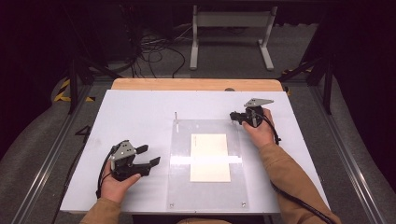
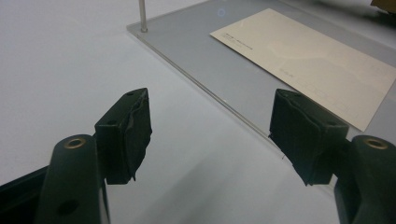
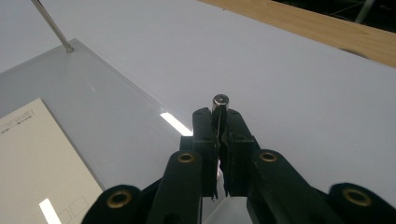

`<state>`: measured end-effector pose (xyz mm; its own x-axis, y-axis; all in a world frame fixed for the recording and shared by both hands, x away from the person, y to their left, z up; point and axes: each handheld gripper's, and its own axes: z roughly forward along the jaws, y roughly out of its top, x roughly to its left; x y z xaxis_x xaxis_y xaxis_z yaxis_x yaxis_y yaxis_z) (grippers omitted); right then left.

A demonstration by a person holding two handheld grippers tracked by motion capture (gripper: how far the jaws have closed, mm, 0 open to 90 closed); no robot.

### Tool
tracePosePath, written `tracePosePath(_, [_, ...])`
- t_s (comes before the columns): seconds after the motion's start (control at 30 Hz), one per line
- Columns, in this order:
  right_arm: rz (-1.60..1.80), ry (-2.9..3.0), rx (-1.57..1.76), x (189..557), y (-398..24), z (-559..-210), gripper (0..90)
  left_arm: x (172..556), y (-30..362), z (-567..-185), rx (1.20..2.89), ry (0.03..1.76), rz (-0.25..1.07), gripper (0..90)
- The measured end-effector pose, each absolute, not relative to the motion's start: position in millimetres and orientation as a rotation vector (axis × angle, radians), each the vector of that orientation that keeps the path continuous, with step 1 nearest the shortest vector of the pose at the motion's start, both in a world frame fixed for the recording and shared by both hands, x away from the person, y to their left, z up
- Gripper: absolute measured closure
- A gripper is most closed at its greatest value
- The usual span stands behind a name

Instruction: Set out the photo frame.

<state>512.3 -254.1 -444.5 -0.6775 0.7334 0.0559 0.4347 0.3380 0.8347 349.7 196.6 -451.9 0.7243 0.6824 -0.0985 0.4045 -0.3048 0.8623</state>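
A person seated at a white table (image 1: 140, 112) is working two hand-held grippers around a clear acrylic plate (image 1: 180, 154) on which a cream card (image 1: 210, 157) is lying flat, roughly at the plate's middle. The right gripper (image 1: 233, 116), held at the plate's far right corner, is pinching a small metal pin (image 3: 220, 103); its jaws are standing nearly together in the right gripper view, with the pin's round silver end poking up between the black pads (image 3: 205, 135). A second thin metal pin (image 1: 176, 116) is standing upright at the plate's far left corner, well apart from the gripped one. The left gripper (image 1: 149, 156) is resting on the table just left of the plate, its jaws standing wide apart and gripping nothing, its pads (image 2: 133, 128) hovering over bare tabletop near the plate's edge. A strip of light is glaring across the plate and card.
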Motion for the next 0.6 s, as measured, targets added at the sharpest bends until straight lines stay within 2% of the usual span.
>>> tracePosePath(0.6, [1.286, 2.283, 1.230, 523.8, -254.1, -442.3, 85.6, 342.7, 196.0, -452.0, 1.975, 0.818, 0.378, 29.0])
